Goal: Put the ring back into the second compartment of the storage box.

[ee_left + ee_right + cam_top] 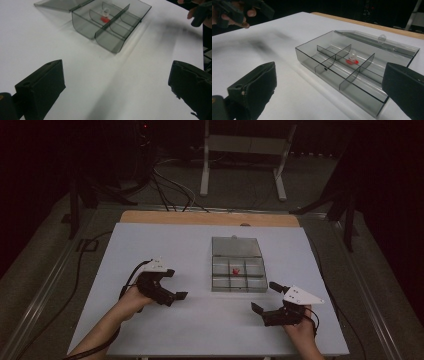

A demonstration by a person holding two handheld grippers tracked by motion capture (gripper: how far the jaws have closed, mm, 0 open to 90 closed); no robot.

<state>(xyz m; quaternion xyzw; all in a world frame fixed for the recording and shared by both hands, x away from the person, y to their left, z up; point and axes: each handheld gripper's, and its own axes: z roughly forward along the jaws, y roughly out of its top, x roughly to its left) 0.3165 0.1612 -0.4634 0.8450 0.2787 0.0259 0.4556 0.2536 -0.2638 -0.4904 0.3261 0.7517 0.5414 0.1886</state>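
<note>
Left gripper hovers low over the white table, jaws spread wide, holding nothing. Just right of it sits the clear box, lid open, a small red piece in its middle back compartment. Right gripper near the box's front right corner, jaws wide apart, empty.

The left gripper hovered at about eight o'clock in the high view, jaws spread wide and aimed toward three o'clock, its forearm entering from the bottom edge. The right gripper sat at five o'clock, jaws likewise wide apart, pointing toward ten o'clock.
</note>
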